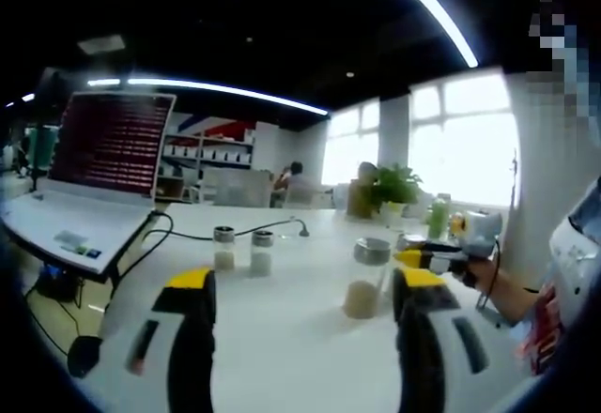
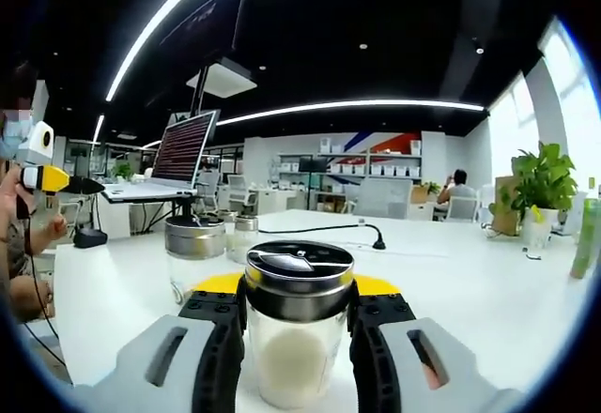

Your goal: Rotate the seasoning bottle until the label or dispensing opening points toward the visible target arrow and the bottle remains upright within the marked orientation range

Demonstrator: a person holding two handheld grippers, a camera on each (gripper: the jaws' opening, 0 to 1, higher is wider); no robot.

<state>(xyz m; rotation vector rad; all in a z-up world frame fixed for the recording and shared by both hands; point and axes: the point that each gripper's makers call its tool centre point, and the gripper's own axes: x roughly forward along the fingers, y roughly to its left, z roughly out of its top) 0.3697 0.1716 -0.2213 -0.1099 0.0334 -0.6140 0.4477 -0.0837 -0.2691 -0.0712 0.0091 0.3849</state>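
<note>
The right hand-held gripper (image 2: 299, 338) clamps the upright seasoning bottle (image 2: 299, 324) between its jaws, while the left hand-held gripper (image 1: 305, 328) hangs open nearby

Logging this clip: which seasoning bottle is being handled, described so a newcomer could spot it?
On the white table, find the right gripper. The seasoning bottle stands upright between its jaws: clear glass, pale powder, shiny metal cap. Unlike the two smaller bottles behind, it is gripped.

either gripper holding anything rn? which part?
Right gripper clamps the seasoning bottle by its glass body, just under the metal cap. Left gripper is open, holding nothing.
</note>
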